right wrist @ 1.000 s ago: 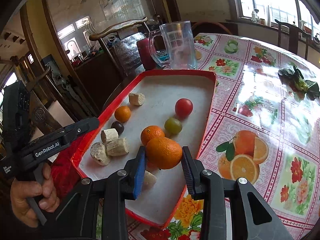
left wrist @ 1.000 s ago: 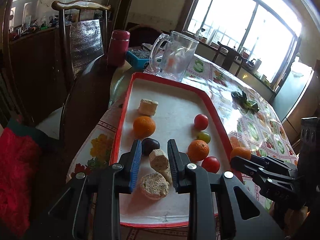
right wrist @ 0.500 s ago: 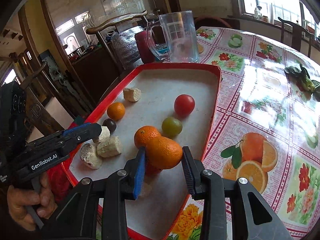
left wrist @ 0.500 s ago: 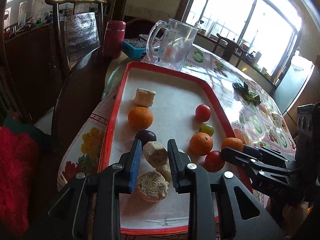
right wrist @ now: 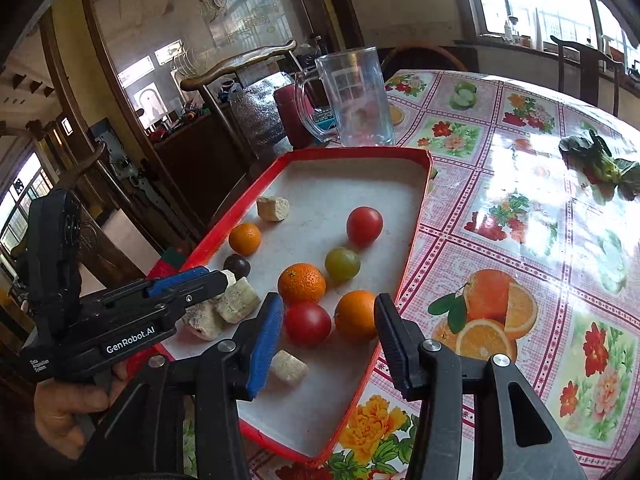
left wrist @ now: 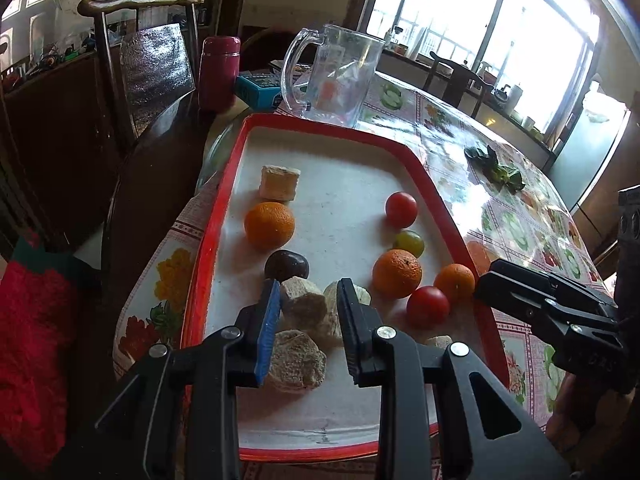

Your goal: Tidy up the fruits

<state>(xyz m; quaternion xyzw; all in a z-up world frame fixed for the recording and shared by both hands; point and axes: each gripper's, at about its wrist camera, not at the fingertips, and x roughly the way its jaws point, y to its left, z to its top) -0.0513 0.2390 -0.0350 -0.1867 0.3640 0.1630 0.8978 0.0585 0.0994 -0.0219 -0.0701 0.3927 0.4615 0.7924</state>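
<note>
1. fruit lies in a red-rimmed tray [right wrist: 416,216] on the surface: three oranges, two red tomatoes, one green tomato [right wrist: 342,265] and one dark plum [left wrist: 286,266].
2. near the tray's right rim, one orange [right wrist: 354,314] touches a red tomato [right wrist: 307,323]; a second orange [right wrist: 302,283] sits just behind them, touching the green tomato. all are round, so no long axis can be told.
3. the right gripper [right wrist: 328,340] has its fingers spread wide. the orange and red tomato sit beyond and between the tips, neither one pinched; the orange rests on the tray floor.
4. the left gripper [left wrist: 307,322] has its fingers moderately spread around a pale cut chunk [left wrist: 302,306]. the blue pad appears to touch the chunk's left side; contact on the right side cannot be told.
5. two more pale chunks lie close by, one [left wrist: 296,360] nearer the camera and one [left wrist: 356,294] behind the right finger, partly hidden.
6. the third orange [left wrist: 269,219] sits near the left rim, the plum just in front of it and a pale block [left wrist: 279,182] behind it.
7. the second red tomato [left wrist: 401,209] lies farther up the tray, apart from the cluster.
8. beyond the tray's far end stands a clear glass mug [right wrist: 352,96], upright, handle to the left. a maroon flask [left wrist: 219,72] stands beside it.
9. green leaves [right wrist: 600,166] lie on the floral tablecloth [right wrist: 520,240], well apart from the tray.
</note>
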